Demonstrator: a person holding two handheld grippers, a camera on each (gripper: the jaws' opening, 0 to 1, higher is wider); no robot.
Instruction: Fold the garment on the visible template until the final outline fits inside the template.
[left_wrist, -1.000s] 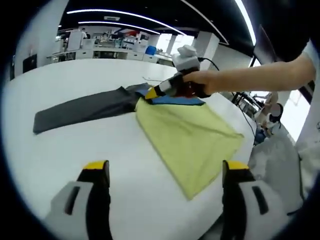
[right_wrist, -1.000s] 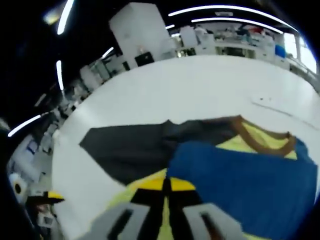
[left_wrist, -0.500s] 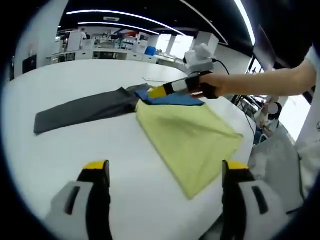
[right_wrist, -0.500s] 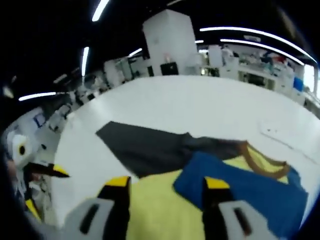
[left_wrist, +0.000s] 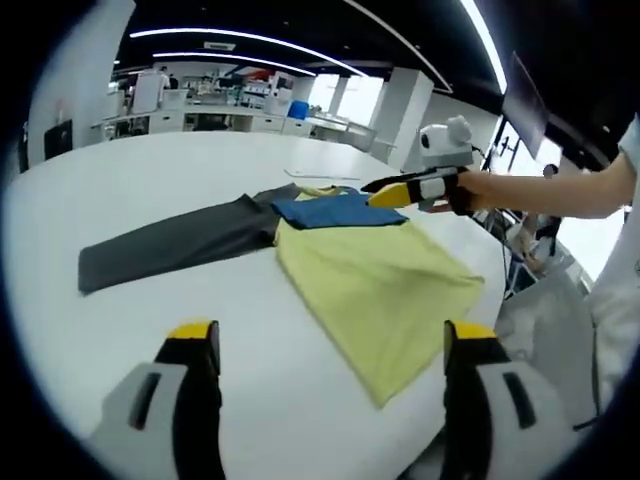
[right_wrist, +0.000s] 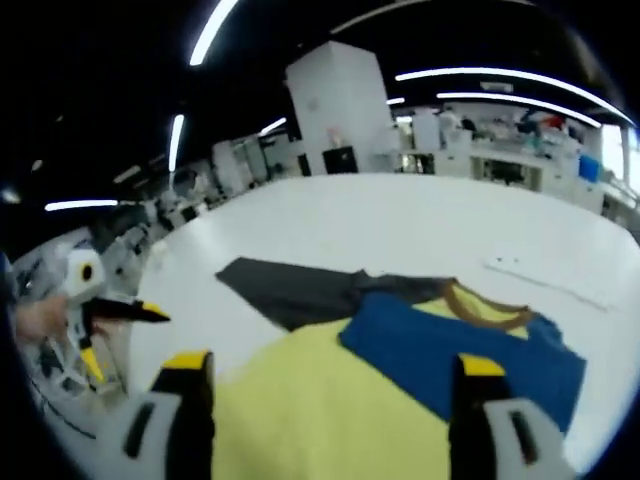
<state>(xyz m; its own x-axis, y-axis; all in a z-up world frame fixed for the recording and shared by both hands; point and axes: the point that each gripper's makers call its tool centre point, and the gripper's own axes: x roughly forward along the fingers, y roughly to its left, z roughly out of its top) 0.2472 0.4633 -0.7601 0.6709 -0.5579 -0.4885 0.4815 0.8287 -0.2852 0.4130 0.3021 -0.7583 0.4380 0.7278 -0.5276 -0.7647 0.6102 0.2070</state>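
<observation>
A white counter carries a yellow T-shirt with a blue sleeve folded across its top, lying partly over a dark grey template. The left gripper has its jaws wide apart and empty, the shirt beyond them. The right gripper, jaws also spread and empty, hangs above the shirt.

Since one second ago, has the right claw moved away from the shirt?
Yes. In the left gripper view the right claw was on the blue sleeve; now it hangs open, off the shirt's right edge.
</observation>
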